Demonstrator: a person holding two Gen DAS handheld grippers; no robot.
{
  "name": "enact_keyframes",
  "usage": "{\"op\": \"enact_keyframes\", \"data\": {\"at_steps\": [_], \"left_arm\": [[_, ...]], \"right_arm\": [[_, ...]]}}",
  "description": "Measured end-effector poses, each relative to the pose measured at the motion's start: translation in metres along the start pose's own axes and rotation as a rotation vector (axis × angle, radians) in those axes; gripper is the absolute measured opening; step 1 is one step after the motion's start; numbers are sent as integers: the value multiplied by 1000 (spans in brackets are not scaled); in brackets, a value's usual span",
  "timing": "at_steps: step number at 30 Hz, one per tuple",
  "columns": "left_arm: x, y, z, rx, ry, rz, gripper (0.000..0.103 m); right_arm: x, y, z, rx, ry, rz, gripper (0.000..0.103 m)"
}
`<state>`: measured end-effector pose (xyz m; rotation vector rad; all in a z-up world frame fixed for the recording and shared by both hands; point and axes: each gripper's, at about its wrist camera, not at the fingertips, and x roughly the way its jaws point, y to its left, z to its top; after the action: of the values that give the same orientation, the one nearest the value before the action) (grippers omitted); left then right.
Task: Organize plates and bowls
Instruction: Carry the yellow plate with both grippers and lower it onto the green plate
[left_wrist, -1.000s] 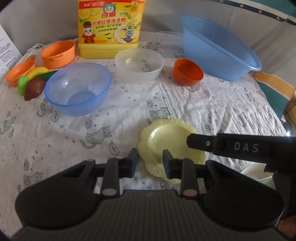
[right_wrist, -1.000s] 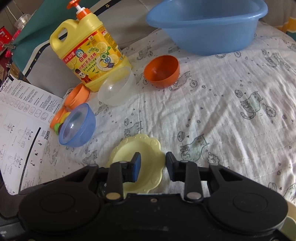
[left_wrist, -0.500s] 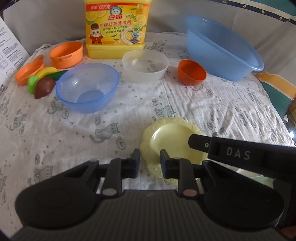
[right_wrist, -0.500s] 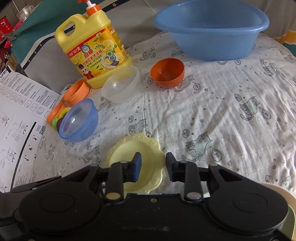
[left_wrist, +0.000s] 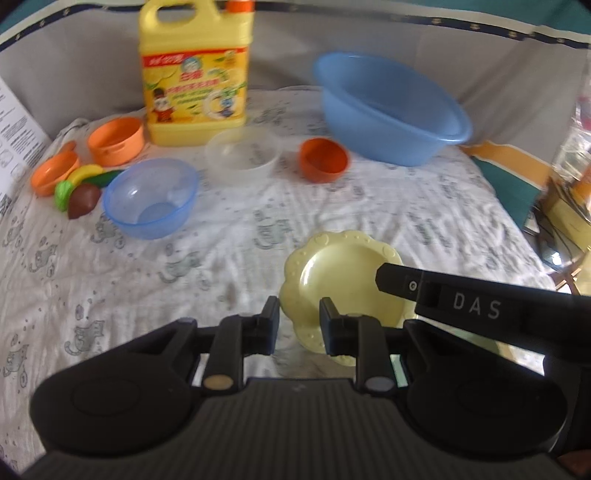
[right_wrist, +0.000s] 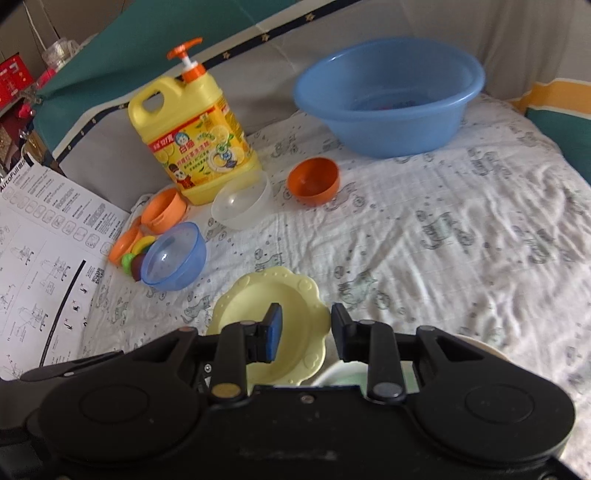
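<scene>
A pale yellow scalloped plate (left_wrist: 343, 280) lies on the cat-print cloth just ahead of both grippers; it also shows in the right wrist view (right_wrist: 273, 321). My left gripper (left_wrist: 298, 320) is open and empty, its jaws either side of the plate's left rim. My right gripper (right_wrist: 304, 332) is open and empty, above the plate's right edge; its body (left_wrist: 480, 306) crosses the left wrist view. Farther back stand a blue bowl (left_wrist: 149, 197), a clear bowl (left_wrist: 242, 157) and a small orange bowl (left_wrist: 323, 159). A white dish (right_wrist: 343, 373) shows under my right gripper.
A big blue basin (left_wrist: 391, 110) sits at the back right. A yellow detergent jug (left_wrist: 195, 74) stands at the back. Orange toy pots (left_wrist: 115, 141) and toy fruit (left_wrist: 79, 188) lie at the left. A printed sheet (right_wrist: 44, 266) lies at the far left.
Both grippers have pulled back and risen, so the scene sits lower and farther. The plate stays on the cloth. Both jaws stay open.
</scene>
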<state>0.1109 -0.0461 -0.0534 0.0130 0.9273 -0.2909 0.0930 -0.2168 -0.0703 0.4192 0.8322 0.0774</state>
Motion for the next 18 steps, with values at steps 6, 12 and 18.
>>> {"op": "enact_keyframes", "data": {"at_steps": [6, 12, 18], "left_arm": [[-21, -38, -9, 66, -12, -44, 23], [-28, -67, -28, 123, 11, -70, 23], [-30, -82, -47, 158, 55, -75, 23]], "right_arm": [[-43, -26, -13, 34, -38, -38, 29], [-70, -50, -32, 74, -52, -61, 29], [-81, -65, -54, 106, -29, -70, 29]]}}
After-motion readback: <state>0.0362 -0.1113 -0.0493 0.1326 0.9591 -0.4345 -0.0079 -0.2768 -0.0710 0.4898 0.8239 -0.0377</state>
